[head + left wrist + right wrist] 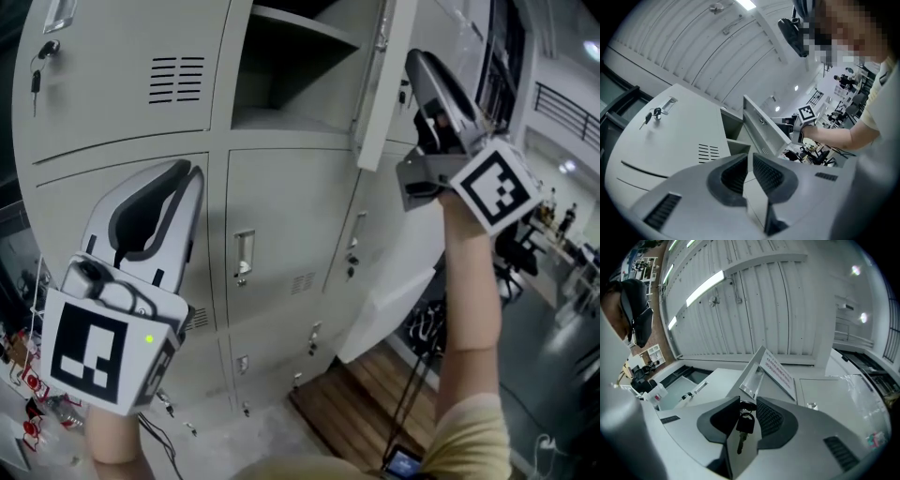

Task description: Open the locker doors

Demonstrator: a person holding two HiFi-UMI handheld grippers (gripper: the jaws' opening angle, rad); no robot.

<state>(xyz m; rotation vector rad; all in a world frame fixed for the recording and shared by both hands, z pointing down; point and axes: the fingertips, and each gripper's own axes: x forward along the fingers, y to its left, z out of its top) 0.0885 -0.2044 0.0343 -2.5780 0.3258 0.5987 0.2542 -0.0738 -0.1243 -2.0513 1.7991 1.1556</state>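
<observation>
A grey locker bank (141, 122) fills the head view. Its upper middle door (382, 84) stands swung open, and the bare compartment (291, 75) shows behind it. My right gripper (417, 58) reaches up to that door's free edge. In the right gripper view the door's panel (776, 373) runs between the jaws of the right gripper (748, 401), which are shut on it at the lock, where a black-headed key (745, 423) hangs. My left gripper (190, 173) is held low at the left, in front of a closed door, jaws together on nothing. The left gripper (750, 157) points at the lockers.
The upper left door is closed with keys (37, 66) in its lock. Closed doors with recessed handles (244, 253) lie below. A wooden floor strip (375, 384) and a cable run at the lockers' foot. Small clutter (28, 384) sits at the lower left.
</observation>
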